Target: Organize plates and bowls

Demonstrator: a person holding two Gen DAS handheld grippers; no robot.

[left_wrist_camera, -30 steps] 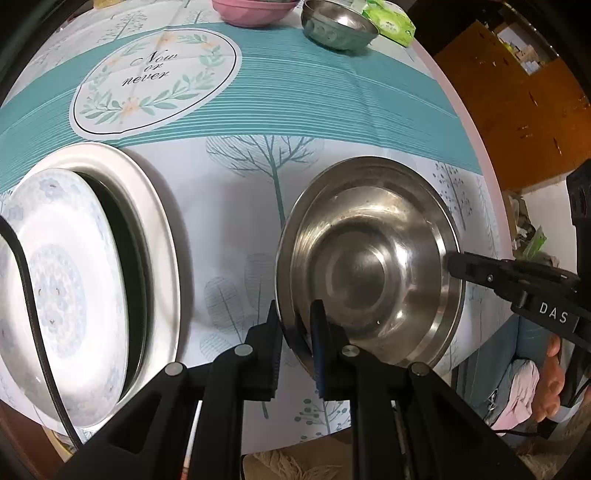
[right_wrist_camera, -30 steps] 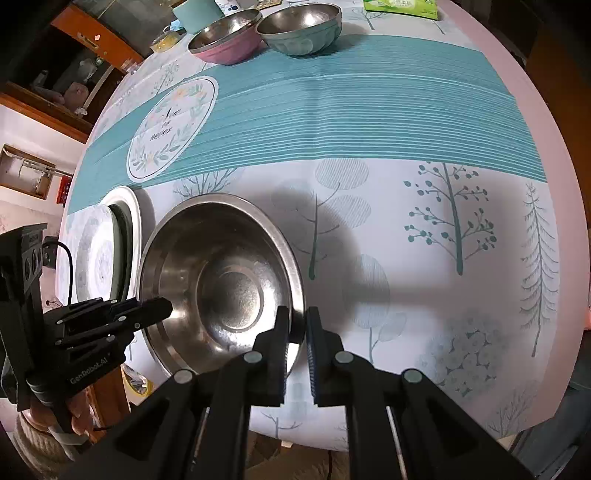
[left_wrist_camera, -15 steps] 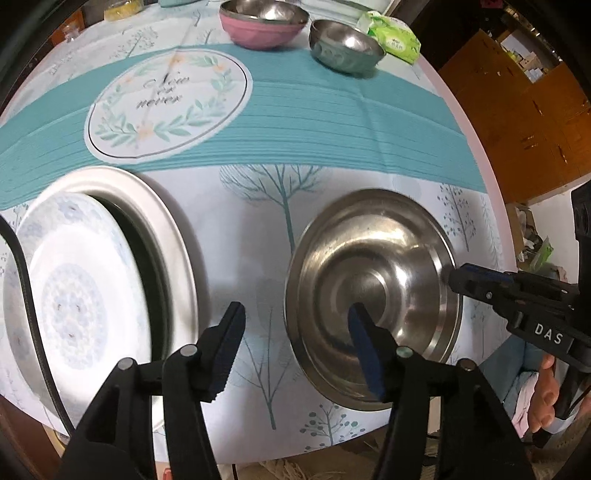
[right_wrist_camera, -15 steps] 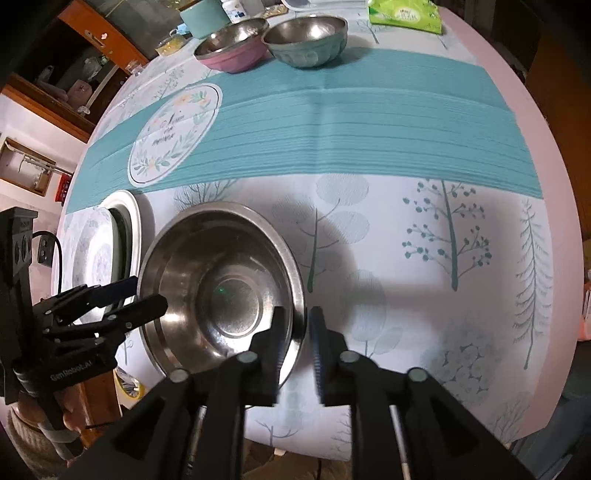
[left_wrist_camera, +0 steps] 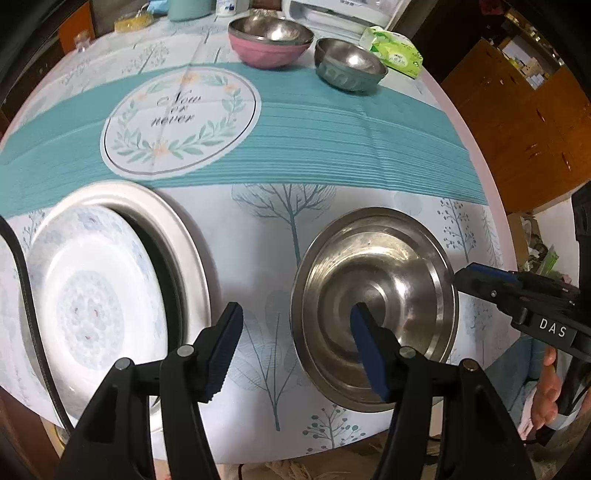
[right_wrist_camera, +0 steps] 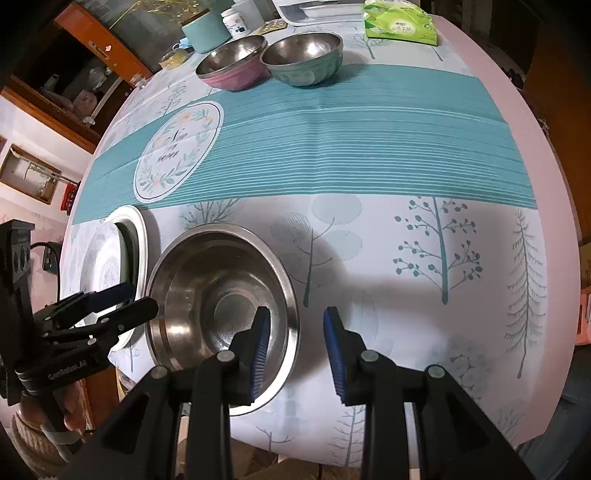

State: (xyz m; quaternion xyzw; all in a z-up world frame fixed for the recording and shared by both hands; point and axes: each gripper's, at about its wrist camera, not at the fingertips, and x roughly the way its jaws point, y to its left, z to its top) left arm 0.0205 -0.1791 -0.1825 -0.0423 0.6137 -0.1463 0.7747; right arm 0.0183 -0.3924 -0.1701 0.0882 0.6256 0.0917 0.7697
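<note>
Jaws of left gripper and right gripper opening, gripping nothing, straddling rim of steel plate, lower centre. Plate stiff, light, slippery; pinch thin rim.

Round wreath emblem printed on the tablecloth: script lettering "Now or never", legible in the left wrist view, too skewed to read fully in the right wrist view; right gripper body, white letters "DAS"; left gripper body, a white brand word, blurred and not legible; green packet, print too small to read.
</note>
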